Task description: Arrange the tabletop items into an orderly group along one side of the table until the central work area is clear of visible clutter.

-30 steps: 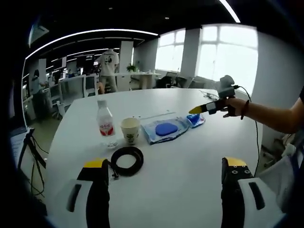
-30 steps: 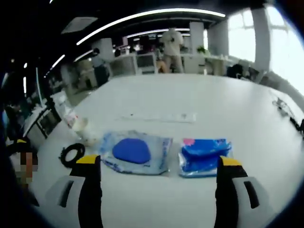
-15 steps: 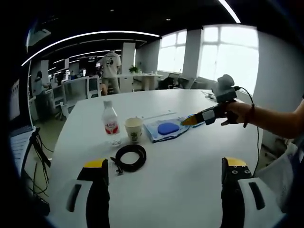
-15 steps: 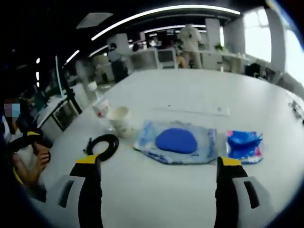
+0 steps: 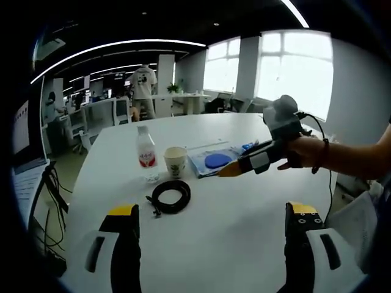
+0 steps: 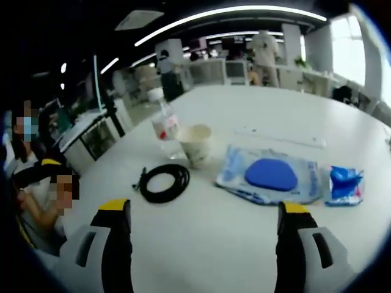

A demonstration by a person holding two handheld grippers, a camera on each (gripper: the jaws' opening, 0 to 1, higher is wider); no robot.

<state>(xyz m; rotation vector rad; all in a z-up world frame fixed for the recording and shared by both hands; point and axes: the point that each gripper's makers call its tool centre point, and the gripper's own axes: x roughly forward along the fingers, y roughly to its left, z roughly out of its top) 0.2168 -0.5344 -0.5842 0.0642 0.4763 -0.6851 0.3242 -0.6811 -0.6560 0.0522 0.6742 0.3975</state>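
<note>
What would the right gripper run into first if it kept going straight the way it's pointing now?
Probably bare white table first. Beyond that, the line between the open jaws of the right gripper runs toward the paper cup and the near edge of the clear packet with the blue pad, though depth is uncertain.

Bottle point(image 6: 165, 125), cup point(image 6: 197, 144), pouch point(image 6: 272, 177) in row; cable point(image 6: 164, 182) before them.

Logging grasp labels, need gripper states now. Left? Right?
Left gripper: open, holding nothing, above the bare table.
Right gripper: open, holding nothing, facing the coiled cable and cup.
</note>
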